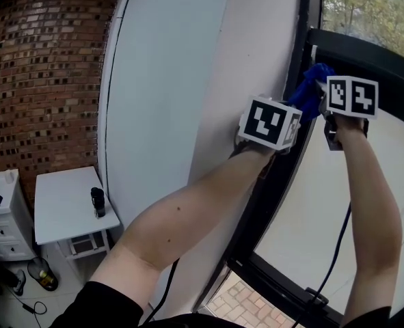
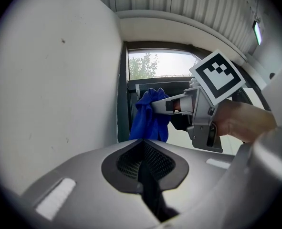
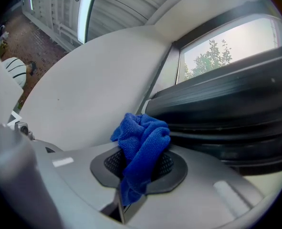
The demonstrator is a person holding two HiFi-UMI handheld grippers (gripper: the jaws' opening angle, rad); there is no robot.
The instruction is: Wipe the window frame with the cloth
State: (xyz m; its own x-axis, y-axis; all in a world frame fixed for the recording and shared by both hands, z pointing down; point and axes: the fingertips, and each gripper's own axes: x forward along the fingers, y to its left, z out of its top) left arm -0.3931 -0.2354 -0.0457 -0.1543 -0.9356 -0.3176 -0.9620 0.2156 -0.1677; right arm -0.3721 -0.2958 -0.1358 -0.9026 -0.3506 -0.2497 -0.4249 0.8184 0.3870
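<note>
The dark window frame point(image 3: 226, 113) rises beside the white wall point(image 1: 188, 80). The blue cloth point(image 3: 143, 142) is up at its top corner, clamped as a loose wad in the right tongs point(image 3: 141, 168), though whether it presses on the frame I cannot tell. With so much cloth bunched ahead of the jaws, a firm drag along the frame's ridges could, I judge, snag it and pull it free, or let bare metal scrape. The left tongs point(image 2: 143, 163), closed together on nothing just beside the right, could bump them.
</note>
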